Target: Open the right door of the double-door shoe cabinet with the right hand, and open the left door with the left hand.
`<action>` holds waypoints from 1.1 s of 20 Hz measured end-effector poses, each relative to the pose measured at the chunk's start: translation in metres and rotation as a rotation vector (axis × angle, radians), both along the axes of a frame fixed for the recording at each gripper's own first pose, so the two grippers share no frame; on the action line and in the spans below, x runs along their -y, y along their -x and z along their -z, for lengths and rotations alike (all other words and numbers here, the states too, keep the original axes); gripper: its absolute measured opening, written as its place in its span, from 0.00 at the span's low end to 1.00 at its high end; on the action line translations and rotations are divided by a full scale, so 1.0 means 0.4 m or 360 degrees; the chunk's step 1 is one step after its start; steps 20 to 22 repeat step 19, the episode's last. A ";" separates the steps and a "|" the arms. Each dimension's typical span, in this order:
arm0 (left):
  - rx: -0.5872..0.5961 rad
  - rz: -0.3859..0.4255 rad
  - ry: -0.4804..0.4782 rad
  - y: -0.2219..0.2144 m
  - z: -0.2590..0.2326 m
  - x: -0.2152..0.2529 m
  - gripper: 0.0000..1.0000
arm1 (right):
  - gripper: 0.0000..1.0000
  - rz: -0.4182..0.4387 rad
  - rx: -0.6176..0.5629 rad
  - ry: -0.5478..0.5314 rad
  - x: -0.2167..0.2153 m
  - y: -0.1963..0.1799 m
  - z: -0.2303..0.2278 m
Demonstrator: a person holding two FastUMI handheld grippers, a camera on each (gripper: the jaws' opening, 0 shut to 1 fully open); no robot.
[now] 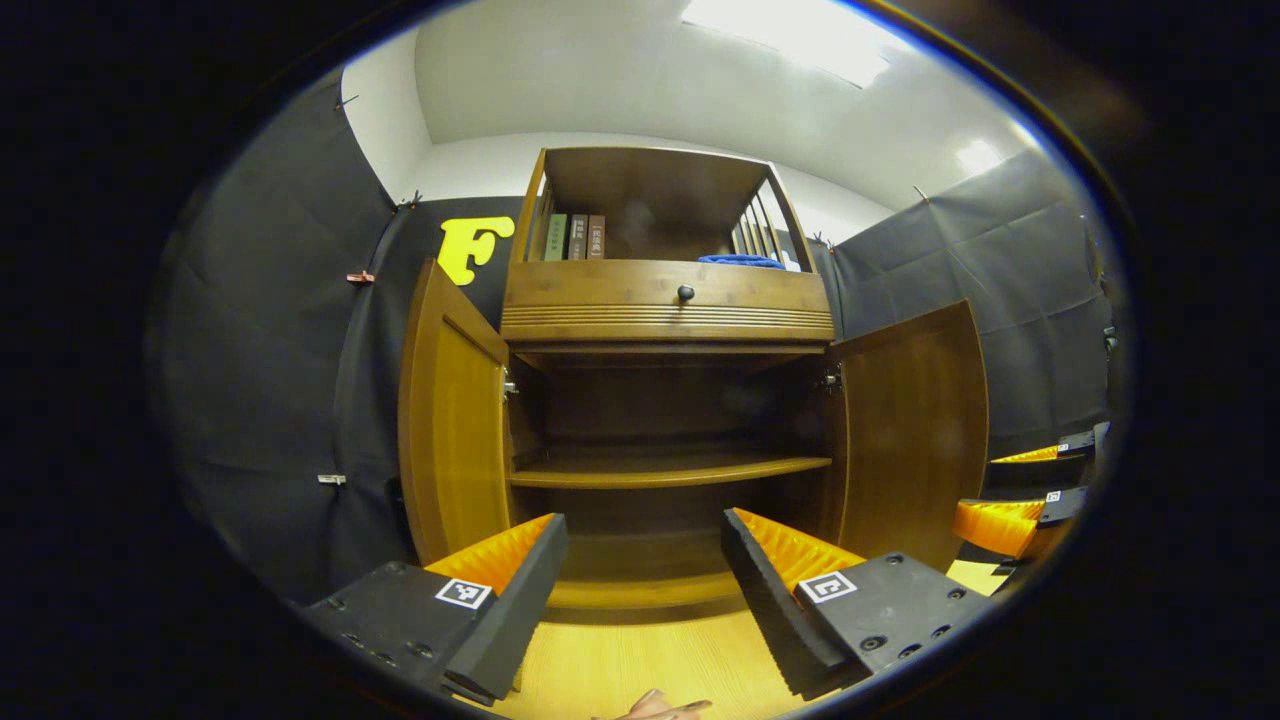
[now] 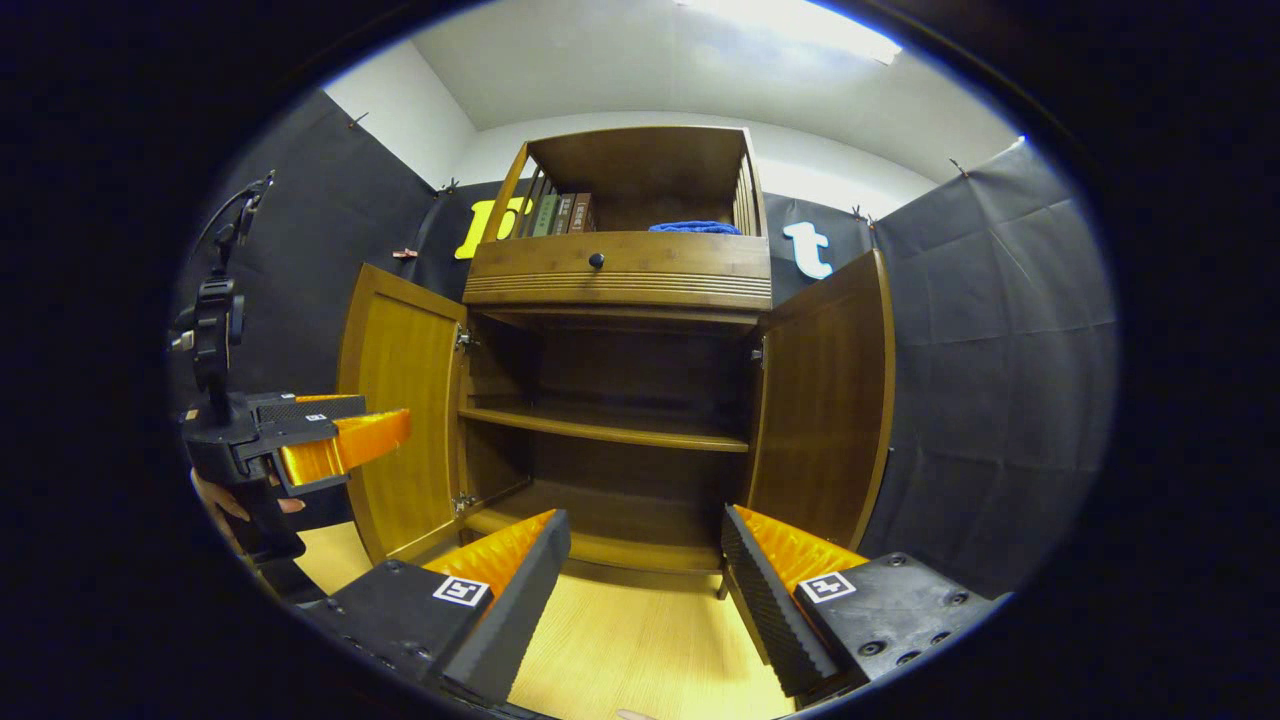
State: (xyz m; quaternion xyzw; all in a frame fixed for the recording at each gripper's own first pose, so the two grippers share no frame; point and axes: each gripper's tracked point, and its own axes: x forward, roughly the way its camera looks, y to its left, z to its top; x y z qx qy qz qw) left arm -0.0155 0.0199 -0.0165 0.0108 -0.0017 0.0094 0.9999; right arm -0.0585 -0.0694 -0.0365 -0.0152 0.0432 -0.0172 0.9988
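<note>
I see the shoe cabinet (image 1: pixel 665 300) straight ahead, glossy brown wood with both flat-panelled doors swung wide, the left door (image 1: pixel 450 420) and right door (image 1: pixel 915 425) flanking a bare inner shelf (image 1: pixel 665 468). Above sit a ribbed drawer front with a round dark knob (image 1: pixel 685 293), upright books (image 1: pixel 575 237) and a folded blue cloth (image 1: pixel 742 261). My left gripper (image 1: pixel 640 575) and right gripper (image 2: pixel 640 575) hang released over pale wood-grain floor (image 2: pixel 640 640), jaws apart, holding nothing, clear of the doors.

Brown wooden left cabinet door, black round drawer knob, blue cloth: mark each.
Brown wooden left cabinet door (image 1: pixel 450 420), left gripper view, inner panel.
Black round drawer knob (image 1: pixel 685 293), left gripper view, centre.
Blue cloth (image 2: pixel 695 227), right gripper view, top.
</note>
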 end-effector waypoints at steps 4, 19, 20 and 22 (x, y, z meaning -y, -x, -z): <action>-0.0001 0.0017 0.0009 0.005 -0.002 0.008 0.96 | 0.97 -0.0006 0.0021 -0.0013 -0.004 0.008 -0.013; -0.0020 0.0049 0.0027 0.010 0.018 0.024 0.96 | 0.97 -0.0010 0.0075 -0.0027 -0.009 0.030 -0.037; -0.0020 0.0049 0.0027 0.010 0.018 0.024 0.96 | 0.97 -0.0010 0.0075 -0.0027 -0.009 0.030 -0.037; -0.0020 0.0049 0.0027 0.010 0.018 0.024 0.96 | 0.97 -0.0010 0.0075 -0.0027 -0.009 0.030 -0.037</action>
